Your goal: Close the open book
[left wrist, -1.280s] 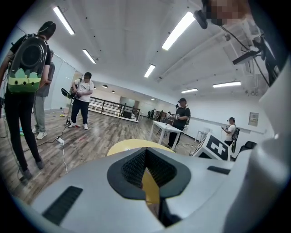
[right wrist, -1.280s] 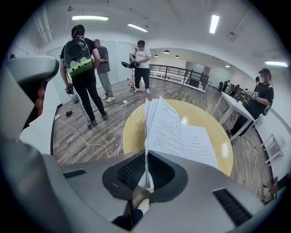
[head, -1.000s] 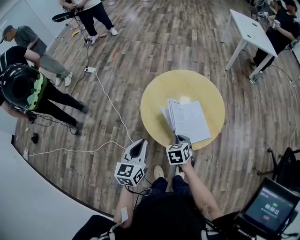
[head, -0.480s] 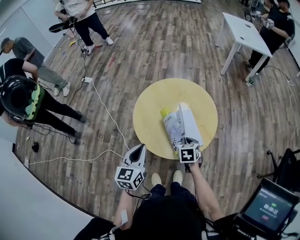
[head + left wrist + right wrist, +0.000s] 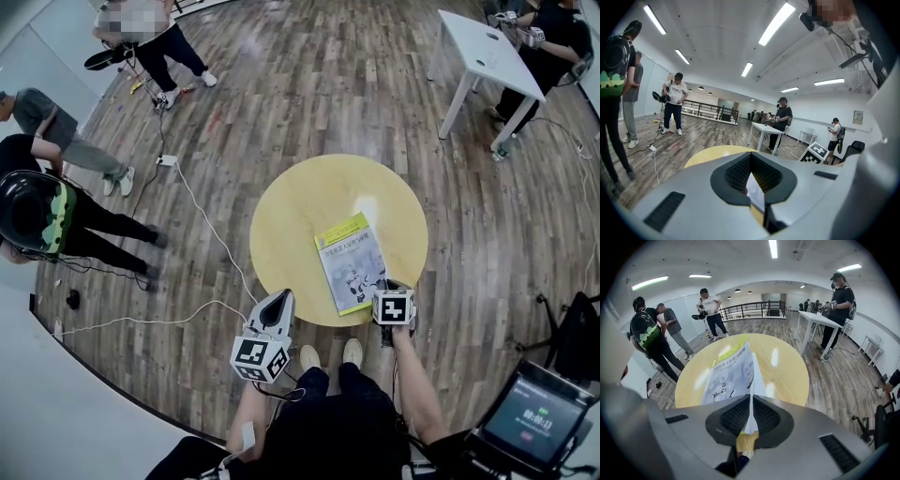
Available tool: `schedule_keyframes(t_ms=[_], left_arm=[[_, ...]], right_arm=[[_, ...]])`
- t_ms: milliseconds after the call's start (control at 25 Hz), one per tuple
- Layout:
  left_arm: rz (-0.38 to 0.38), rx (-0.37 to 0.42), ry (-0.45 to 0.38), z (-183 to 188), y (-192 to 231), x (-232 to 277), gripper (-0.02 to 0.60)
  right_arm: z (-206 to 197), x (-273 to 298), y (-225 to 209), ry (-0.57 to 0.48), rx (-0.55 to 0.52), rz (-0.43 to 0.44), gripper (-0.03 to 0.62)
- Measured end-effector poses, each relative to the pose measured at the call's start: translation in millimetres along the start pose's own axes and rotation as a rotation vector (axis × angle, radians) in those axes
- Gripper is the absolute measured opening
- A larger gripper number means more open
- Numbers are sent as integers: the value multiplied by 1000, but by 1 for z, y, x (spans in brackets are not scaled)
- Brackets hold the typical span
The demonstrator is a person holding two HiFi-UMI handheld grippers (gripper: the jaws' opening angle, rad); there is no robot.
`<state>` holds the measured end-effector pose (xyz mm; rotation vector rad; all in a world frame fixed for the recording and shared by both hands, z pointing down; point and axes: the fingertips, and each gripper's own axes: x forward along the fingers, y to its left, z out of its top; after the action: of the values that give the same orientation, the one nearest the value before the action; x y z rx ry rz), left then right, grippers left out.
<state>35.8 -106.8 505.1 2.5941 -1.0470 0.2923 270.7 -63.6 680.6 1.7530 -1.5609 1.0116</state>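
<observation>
The book (image 5: 352,262) lies closed and flat on the round yellow table (image 5: 291,216), its cover up with a yellow band at the far end. My right gripper (image 5: 388,287) is at the book's near right corner, shut on the thin edge of the cover. In the right gripper view that edge (image 5: 750,404) runs straight between the pads of the right gripper (image 5: 750,422). My left gripper (image 5: 277,300) hovers off the table's near left edge, with nothing held. A narrow wedge of gap shows between the pads of the left gripper (image 5: 757,185).
A white table (image 5: 487,52) stands at the far right with a person beside it. Several people stand at the left and far left. A white cable (image 5: 202,202) trails over the wood floor. A monitor (image 5: 530,422) sits at the lower right. The holder's shoes (image 5: 328,356) are under the table's near edge.
The open book's pages stood upright half a second ago and now lie flat, closed, cover up. My right gripper moved right and down with the edge. The left gripper shifted a little.
</observation>
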Motion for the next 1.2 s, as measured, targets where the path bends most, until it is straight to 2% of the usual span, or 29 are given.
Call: schedule_keyframes(t_ms=[600,1200], left_arm=[[13,-28,79,-44,-11,33,-2],[-3,-50,112,-66,-17,52,-2]], right_arm=[[-22,27,-12,16,8,56,23],[-27,40,-18,13,18,75,33]])
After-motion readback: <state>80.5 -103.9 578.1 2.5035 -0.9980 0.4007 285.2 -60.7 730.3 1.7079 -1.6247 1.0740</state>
